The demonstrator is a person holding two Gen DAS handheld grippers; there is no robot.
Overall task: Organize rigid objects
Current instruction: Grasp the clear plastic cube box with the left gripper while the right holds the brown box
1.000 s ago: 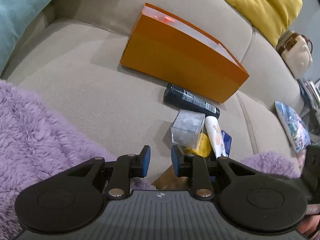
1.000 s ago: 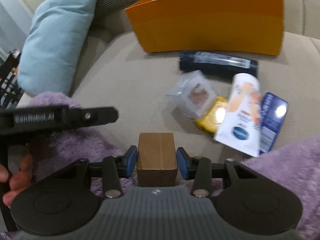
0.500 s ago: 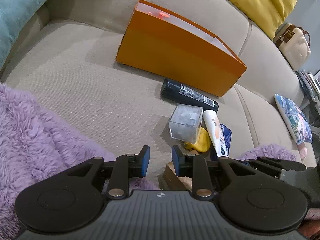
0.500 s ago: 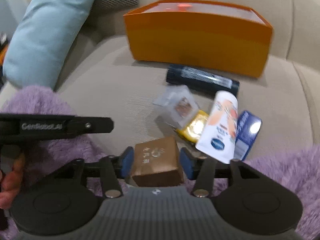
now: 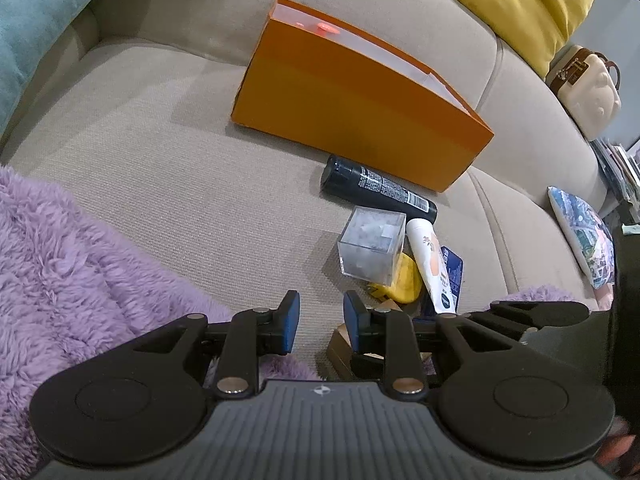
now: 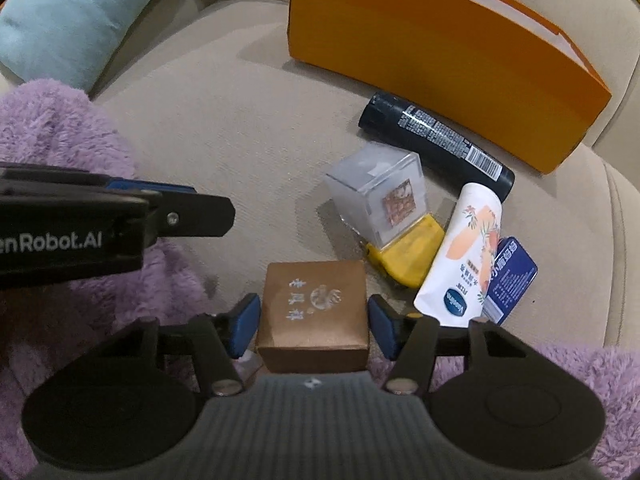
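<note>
Your right gripper (image 6: 314, 320) straddles the brown box (image 6: 314, 308) at bottom centre, jaws open with slight gaps. It looks light, stiff cardboard; squeeze its flat sides. Your left gripper (image 5: 318, 322) hovers empty, jaws slightly parted.

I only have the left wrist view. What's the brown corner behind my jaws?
Observer: A brown box, between the right gripper's jaws.
Operator: Is it gripped?
Observer: I cannot tell; the pads sit close to both sides of it.
Operator: Anything on the clear cube's hidden side?
Observer: Yes, the cube has a brown picture on the face above the yellow item.
</note>
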